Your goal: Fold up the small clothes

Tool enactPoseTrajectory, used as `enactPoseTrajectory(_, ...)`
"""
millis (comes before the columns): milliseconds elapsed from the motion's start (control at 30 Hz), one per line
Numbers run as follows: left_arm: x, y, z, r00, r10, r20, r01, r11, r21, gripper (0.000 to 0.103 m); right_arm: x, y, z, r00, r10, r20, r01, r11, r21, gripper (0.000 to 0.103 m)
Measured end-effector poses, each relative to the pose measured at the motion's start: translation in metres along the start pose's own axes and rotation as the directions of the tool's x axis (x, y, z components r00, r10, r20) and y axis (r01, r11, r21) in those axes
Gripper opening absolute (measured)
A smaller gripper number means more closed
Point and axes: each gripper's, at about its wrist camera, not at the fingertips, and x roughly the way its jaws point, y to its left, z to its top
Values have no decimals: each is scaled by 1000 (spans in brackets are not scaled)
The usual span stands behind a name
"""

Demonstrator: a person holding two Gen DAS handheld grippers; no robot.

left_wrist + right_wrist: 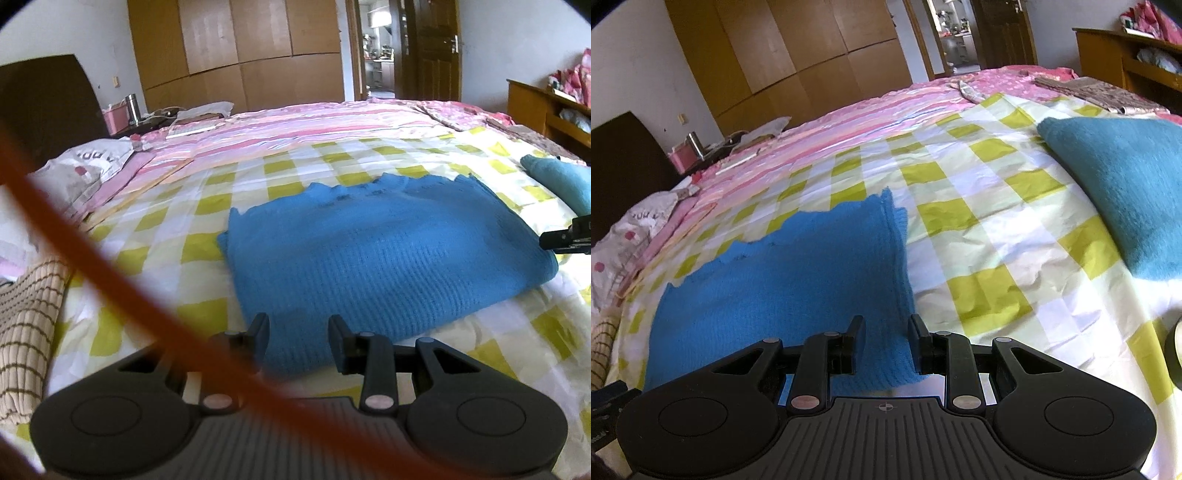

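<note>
Resting folded on checked sheet: blue knit

Blurred orange cable across left view, hiding part of left hand-held gripper. Teal folded cloth cut off at right edge. Blue knit garment near corner hidden behind right hand-held gripper. Doorway contents too small to identify.

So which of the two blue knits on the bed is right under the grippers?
The brighter blue knit, lying flat under both grippers. The teal folded one sits apart, farther right on the checked sheet.
</note>
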Motion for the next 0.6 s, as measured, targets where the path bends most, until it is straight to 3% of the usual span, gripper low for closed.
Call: enactPoseTrajectory(600,5,-59,12,1000,-3,-8,4,987,159,42,-4,-39,-9,998,56,27,-58,992,108,26)
